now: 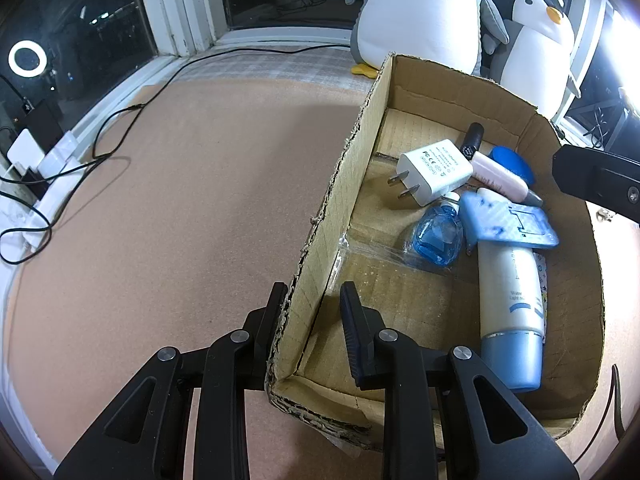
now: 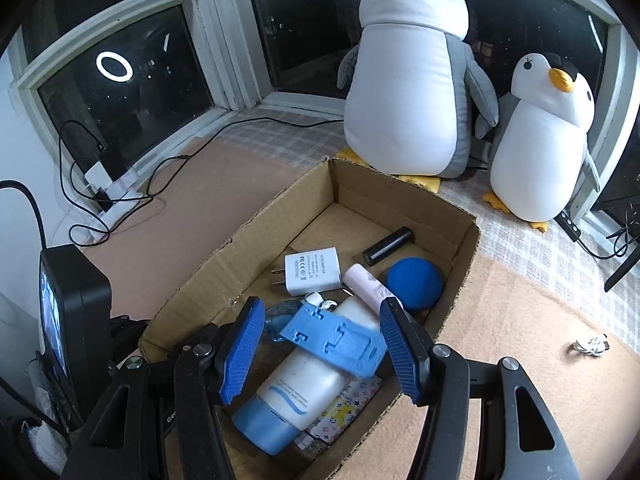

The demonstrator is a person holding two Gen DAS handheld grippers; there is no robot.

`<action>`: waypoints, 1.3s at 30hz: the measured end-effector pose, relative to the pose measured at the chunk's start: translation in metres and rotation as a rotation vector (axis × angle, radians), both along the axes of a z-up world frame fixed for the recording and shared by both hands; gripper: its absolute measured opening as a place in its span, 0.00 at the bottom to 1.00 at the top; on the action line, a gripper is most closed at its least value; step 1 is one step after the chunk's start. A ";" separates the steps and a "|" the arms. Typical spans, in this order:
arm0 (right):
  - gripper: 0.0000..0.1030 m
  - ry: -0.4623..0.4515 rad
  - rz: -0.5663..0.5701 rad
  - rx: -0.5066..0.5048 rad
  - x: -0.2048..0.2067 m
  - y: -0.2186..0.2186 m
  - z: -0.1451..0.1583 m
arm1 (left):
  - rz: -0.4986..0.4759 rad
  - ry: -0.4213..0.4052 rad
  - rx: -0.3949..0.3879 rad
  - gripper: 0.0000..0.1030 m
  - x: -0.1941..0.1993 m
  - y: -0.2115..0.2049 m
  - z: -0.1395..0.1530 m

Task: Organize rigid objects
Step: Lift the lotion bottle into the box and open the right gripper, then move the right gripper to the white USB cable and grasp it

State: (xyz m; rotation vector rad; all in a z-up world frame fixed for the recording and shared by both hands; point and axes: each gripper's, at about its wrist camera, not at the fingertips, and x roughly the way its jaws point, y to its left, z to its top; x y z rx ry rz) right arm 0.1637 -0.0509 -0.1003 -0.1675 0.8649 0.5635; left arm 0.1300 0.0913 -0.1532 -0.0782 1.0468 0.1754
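The left gripper (image 1: 314,300) is seen spread either side of the cardboard box (image 1: 340,184) wall, not clamped. The right gripper (image 2: 322,340) is held wide apart above the box, gripping nothing. Inside are piled a blue-capped tube (image 2: 296,388), blue plastic bracket (image 2: 340,340), white charger (image 2: 314,270), pink tube (image 2: 368,284) and black cylinder (image 2: 388,246). Two plush penguins (image 2: 408,92) are seated beyond.
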 end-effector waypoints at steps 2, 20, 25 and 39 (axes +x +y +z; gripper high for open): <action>0.54 -0.002 -0.006 -0.003 0.001 -0.002 0.000 | 0.000 0.000 0.000 0.23 0.000 0.000 0.000; 0.58 -0.017 -0.114 -0.030 0.011 -0.038 0.004 | -0.001 0.000 0.000 0.23 0.000 0.000 0.000; 0.58 0.002 -0.202 -0.030 0.022 -0.071 0.000 | 0.000 0.000 0.000 0.23 0.000 0.000 0.000; 0.58 0.106 -0.470 0.014 0.058 -0.174 -0.018 | 0.002 -0.003 -0.009 0.23 0.000 0.000 0.001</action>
